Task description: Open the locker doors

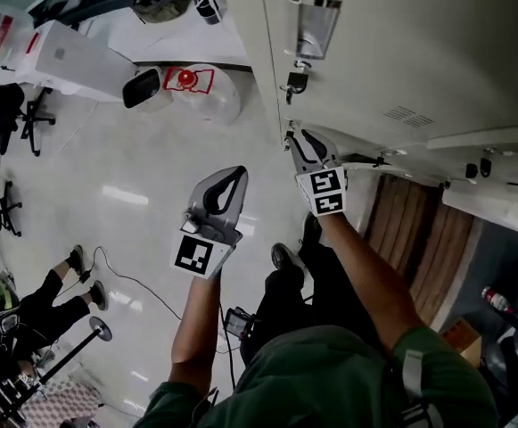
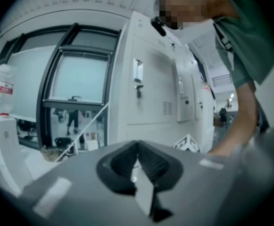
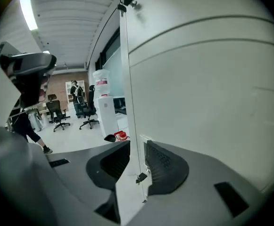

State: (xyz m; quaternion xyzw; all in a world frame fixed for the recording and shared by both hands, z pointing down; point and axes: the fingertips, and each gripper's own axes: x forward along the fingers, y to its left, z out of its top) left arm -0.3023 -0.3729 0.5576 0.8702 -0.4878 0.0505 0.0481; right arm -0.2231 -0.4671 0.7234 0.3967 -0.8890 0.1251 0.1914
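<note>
White lockers (image 1: 392, 43) fill the right of the head view, and one closed door has a metal handle (image 1: 316, 25) with a small lock (image 1: 296, 81) under it. My right gripper (image 1: 296, 138) is at the left edge of the door below. In the right gripper view it (image 3: 136, 145) stands open astride that door's edge (image 3: 129, 102), with a small dark latch (image 3: 140, 177) in the gap. My left gripper (image 1: 234, 173) hangs over the floor to the left, apart from the lockers. Its tips (image 2: 137, 144) meet, empty, and it faces the locker front (image 2: 151, 88).
Further right, locker doors (image 1: 495, 205) stand ajar over a brown interior (image 1: 419, 239). On the floor are a clear jug with a red label (image 1: 192, 83), a white unit (image 1: 71, 56), office chairs (image 1: 4, 114), a cable (image 1: 134, 279) and a crouching person (image 1: 27, 310). A fire extinguisher (image 1: 499, 300) lies lower right.
</note>
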